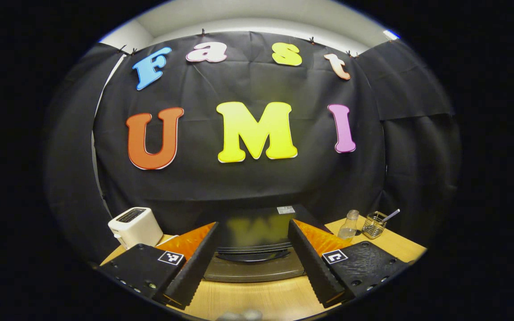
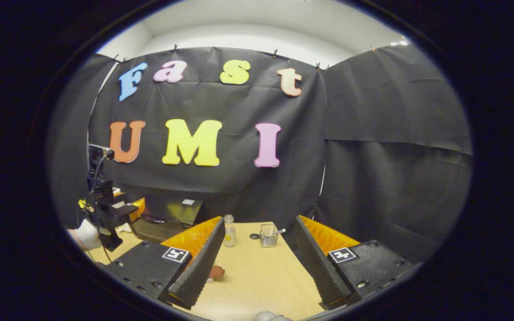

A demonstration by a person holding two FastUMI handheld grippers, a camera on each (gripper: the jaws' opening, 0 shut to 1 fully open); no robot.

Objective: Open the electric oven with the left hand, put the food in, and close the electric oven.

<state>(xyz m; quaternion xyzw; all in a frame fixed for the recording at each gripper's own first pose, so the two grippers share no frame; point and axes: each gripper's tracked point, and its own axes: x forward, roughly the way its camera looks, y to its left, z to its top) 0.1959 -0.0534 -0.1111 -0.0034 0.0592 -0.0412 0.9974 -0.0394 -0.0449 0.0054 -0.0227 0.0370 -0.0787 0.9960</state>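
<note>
While the left gripper (image 1: 254,278) is hanging wide open in front of the closed electric oven (image 1: 253,249) on the worktop (image 1: 257,298), the right gripper (image 2: 257,272) is also gaping wide, holding nothing, with the food (image 2: 216,271) lying just beside its left finger

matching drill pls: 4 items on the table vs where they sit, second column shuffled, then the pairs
Items:
1. electric oven
2. toaster
3. glass bottle
4. wire basket

Places, in the left gripper view:
A. far left on the table
B. farthest right, a utensil handle sticking out
C. dead ahead between the left gripper fingers, door shut
D. just right of the oven, beside the basket

Pairs: 1-C, 2-A, 3-D, 4-B
</note>
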